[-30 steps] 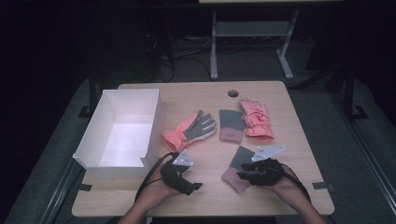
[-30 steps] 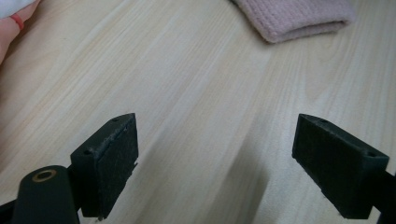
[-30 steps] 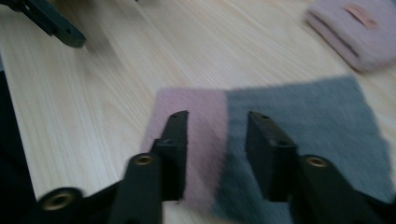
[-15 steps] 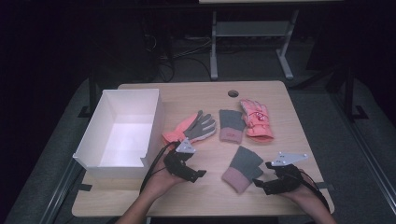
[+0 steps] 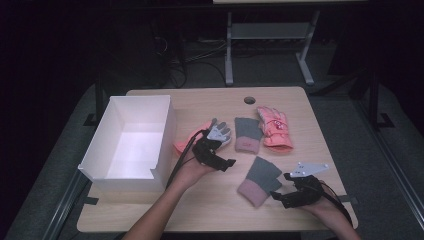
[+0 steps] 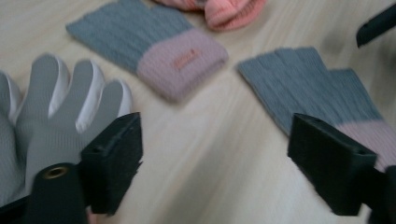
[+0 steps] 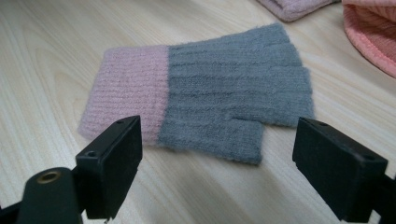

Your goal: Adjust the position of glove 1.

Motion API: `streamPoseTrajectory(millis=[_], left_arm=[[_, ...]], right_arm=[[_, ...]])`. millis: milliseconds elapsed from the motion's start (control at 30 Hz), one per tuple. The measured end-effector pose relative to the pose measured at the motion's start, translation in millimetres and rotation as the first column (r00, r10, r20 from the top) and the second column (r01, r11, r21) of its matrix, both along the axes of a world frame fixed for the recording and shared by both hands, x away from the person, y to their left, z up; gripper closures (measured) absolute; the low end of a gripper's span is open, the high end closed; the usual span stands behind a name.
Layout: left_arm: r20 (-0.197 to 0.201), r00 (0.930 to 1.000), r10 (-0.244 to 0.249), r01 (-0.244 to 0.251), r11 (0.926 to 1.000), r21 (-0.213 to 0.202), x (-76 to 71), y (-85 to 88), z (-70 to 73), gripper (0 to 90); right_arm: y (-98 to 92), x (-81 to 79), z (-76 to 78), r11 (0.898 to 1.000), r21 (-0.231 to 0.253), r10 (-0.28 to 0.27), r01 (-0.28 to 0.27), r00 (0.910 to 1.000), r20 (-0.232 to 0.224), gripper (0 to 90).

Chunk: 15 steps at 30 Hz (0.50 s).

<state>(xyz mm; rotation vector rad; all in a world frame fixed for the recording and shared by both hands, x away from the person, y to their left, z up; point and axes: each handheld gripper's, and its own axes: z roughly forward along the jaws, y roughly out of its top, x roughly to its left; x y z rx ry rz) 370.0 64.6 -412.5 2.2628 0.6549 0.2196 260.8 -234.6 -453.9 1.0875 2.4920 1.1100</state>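
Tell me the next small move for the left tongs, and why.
Probably bring the left tongs down onto the grey-palmed glove and close. Their jaws stand open with nothing between them, right above that glove, which lies beside the white box. The right tongs are open too, with the knit mitten lying free in front of them.

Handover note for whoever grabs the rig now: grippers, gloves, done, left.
Left gripper: open, empty, over the grey-palmed orange glove beside the white box.
Right gripper: jaws just opened, empty; near grey-pink knit glove lies flat in front of it.
Second knit glove and pink glove mid-table.
Done: nothing in the box.
Left: probably all four gloves.
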Motion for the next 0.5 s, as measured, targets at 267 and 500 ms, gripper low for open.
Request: streamPoseTrajectory(millis=[267,500], left_arm=[[-0.019,0.9991,0.038,-0.038,0.9992,0.011,28.8,-28.9,-0.3,28.9],[-0.055,0.9968,0.057,-0.059,0.9981,-0.020,51.6,-51.0,-4.3,46.0]], right_arm=[[-0.6,0.6,0.8,1.000,0.002,-0.005,0.005,1.0000,0.008,15.4],[-2.5,1.0,0.6,1.000,0.009,-0.006,0.006,1.0000,0.005,15.4]])
